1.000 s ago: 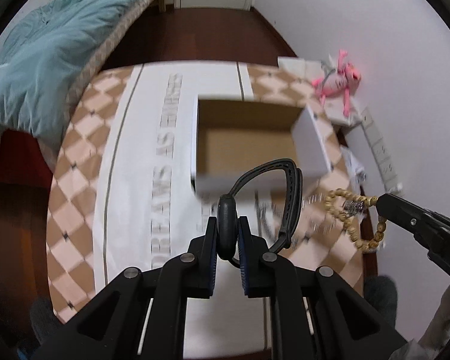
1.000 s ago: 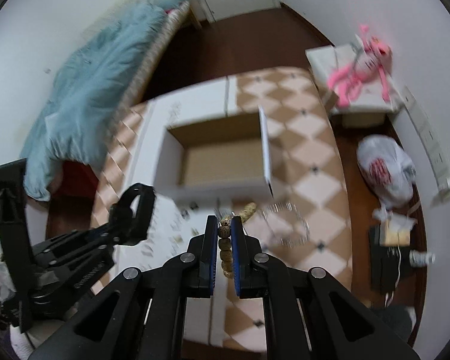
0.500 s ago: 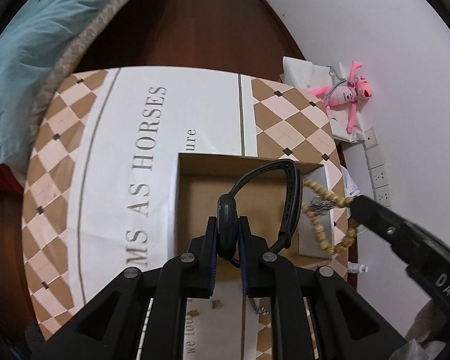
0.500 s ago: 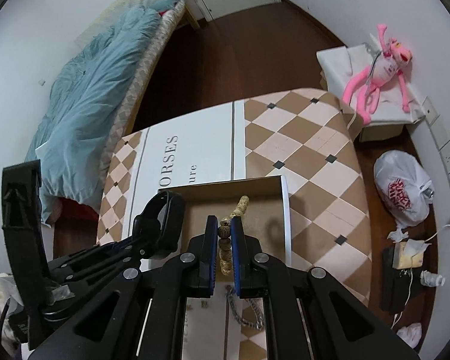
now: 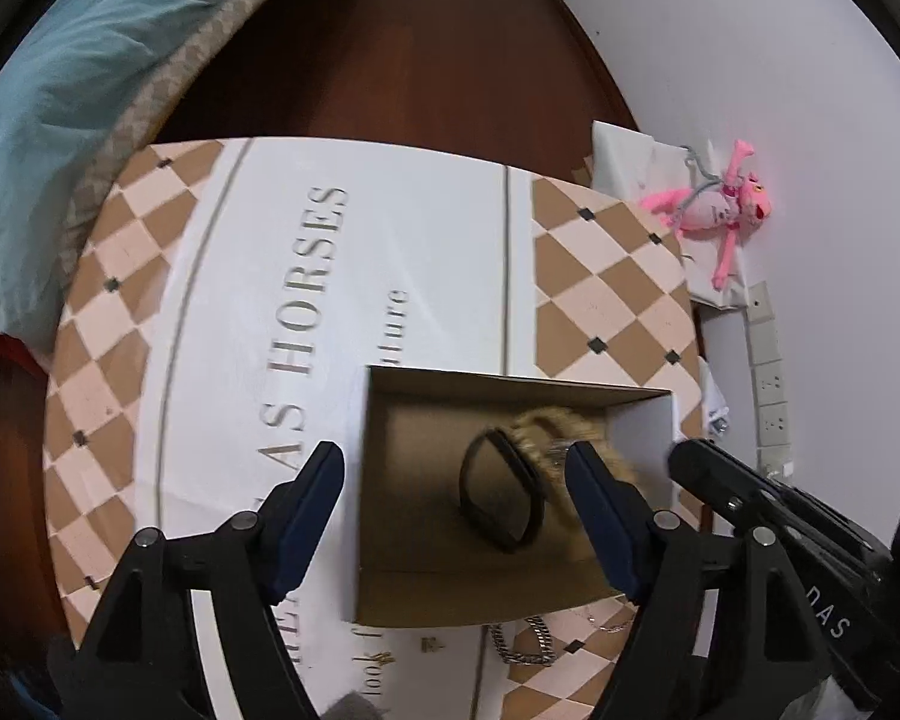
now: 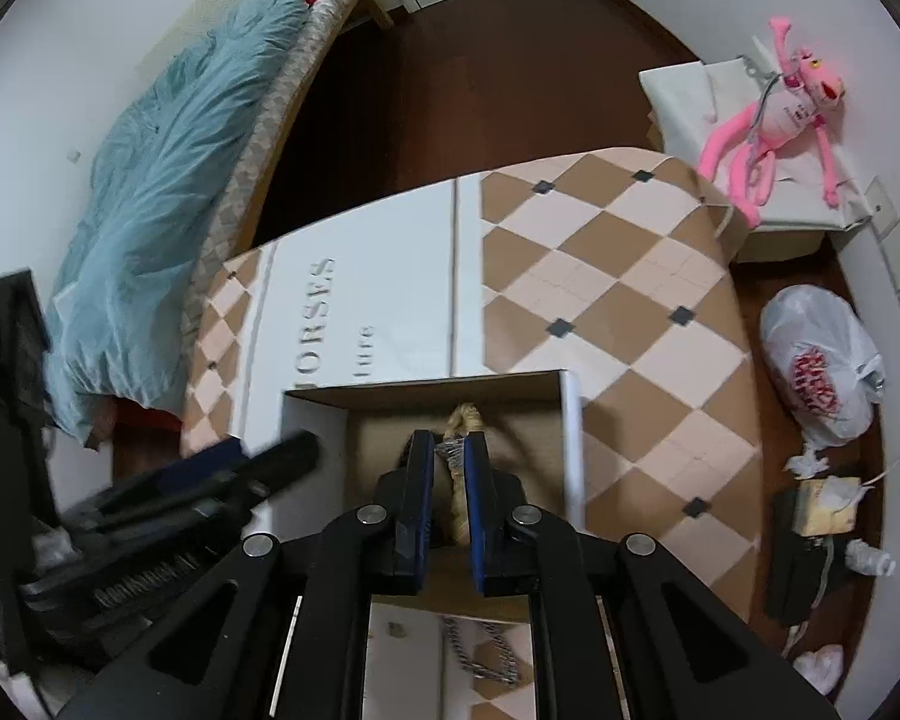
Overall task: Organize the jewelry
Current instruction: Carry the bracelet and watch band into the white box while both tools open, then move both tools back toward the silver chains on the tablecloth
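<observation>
With the left gripper [image 5: 453, 471] spread wide, its black band [image 5: 501, 498] dropped in the box [image 5: 510, 387], and the right gripper's [image 6: 449, 450] fingers just parting around the beaded bracelet [image 6: 459, 420], the beads could snag on lift.

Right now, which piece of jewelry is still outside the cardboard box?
The silver chain, lying on the tablecloth just outside the box. The black bracelet and bead bracelet are inside it.
</observation>
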{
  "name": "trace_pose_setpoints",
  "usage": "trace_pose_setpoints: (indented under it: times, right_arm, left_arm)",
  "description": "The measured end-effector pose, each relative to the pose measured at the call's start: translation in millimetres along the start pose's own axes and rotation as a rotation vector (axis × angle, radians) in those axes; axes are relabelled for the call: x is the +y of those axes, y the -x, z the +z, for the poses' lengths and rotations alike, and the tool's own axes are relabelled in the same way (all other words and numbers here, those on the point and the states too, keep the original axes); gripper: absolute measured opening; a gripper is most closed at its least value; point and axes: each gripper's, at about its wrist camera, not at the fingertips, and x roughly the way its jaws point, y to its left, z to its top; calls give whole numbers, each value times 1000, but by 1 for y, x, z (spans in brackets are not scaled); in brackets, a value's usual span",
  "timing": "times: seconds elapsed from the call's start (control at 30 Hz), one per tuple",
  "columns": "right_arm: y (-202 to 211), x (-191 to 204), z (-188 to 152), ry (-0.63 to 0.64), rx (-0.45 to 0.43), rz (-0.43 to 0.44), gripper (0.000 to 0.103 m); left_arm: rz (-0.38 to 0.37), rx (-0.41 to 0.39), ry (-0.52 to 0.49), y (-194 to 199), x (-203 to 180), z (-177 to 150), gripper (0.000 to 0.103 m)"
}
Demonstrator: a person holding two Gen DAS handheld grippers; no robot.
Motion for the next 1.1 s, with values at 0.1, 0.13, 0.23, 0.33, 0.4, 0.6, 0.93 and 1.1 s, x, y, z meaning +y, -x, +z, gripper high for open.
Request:
trace_pose_setpoints:
  times: [0.1,0.13,0.23,0.33,0.4,0.6,0.93,1.1]
  right_arm:
    - [4,-6,-7,-3,2,-15,38]
    - [6,-7,-10,2,-5,-29,40]
    - [12,-8,-21,39,-35,-127,44]
    - [11,-3,-34,102,-54,-255,77]
    - [6,0,-43,128,-51,-297,94]
    - [7,1,-59,140,-65,-345,94]
    - [43,13,-82,142,-146,-364,94]
    - [76,21,-97,147,-215,-372,94]
  left_arm:
    - [41,-28,-7,6,6,-3,93]
    - [55,-37,-7,7,8,-4,93]
    - [107,-72,-15,12,12,-10,94]
    - [148,-116,-25,14,16,-21,97]
    - [173,-130,-39,12,15,-30,101]
    - [240,-142,-66,13,17,-47,101]
    - [243,-213,-98,48,11,-75,101]
    - [225,-269,-112,74,3,-89,101]
